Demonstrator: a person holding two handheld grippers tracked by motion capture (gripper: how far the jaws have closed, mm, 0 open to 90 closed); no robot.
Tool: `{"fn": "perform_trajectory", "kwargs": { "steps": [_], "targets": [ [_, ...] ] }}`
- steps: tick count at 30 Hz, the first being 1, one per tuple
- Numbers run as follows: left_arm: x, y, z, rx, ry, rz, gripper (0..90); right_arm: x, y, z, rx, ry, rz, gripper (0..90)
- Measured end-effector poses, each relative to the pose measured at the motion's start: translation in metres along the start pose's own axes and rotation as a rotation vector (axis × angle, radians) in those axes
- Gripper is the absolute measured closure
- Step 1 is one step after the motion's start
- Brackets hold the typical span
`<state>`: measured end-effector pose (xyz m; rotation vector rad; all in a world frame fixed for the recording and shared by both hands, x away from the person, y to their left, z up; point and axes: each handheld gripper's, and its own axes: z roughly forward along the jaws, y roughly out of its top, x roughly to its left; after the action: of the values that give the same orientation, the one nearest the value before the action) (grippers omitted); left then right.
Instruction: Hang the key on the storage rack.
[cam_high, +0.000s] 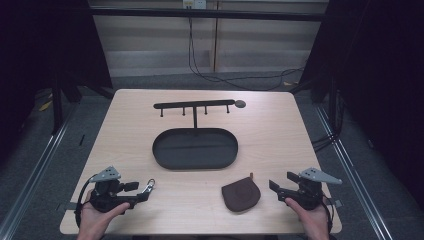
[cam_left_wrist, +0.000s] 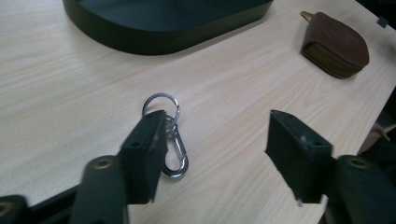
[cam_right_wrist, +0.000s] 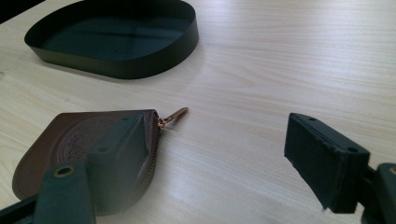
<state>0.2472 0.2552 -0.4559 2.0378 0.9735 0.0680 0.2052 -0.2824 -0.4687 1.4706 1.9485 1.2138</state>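
Metal keyring clip (cam_left_wrist: 169, 135) by left gripper (cam_left_wrist: 219, 149); rounded brown leather pouch (cam_right_wrist: 88, 144) by right gripper (cam_right_wrist: 224, 163); fingers wide.

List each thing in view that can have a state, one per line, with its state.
Left gripper: open, empty, jaws either side of the key clip.
Right gripper: open, empty.
Key clip: flat on the table, not gripped.
Brown pouch: flat on the table; zip state unclear.
Tray: empty.
Hook rack: upright, nothing hanging.
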Motion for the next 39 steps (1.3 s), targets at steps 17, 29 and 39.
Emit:
{"fn": "perform_trajectory", "kwargs": {
  "steps": [17, 29, 39],
  "targets": [
    [-0.016, 0.024, 0.015, 0.129, 0.057, 0.037, 48.5, 0.002, 0.0, 0.003, 0.041, 0.025, 0.003, 19.7],
    [-0.014, 0.054, 0.024, 0.227, 0.127, 0.068, 47.2, 0.004, 0.0, 0.003, 0.051, 0.039, -0.005, 19.7],
    [0.0, 0.063, 0.033, 0.323, 0.126, 0.06, 52.0, 0.004, 0.0, 0.003, 0.057, 0.038, -0.004, 19.7]
  ]
}}
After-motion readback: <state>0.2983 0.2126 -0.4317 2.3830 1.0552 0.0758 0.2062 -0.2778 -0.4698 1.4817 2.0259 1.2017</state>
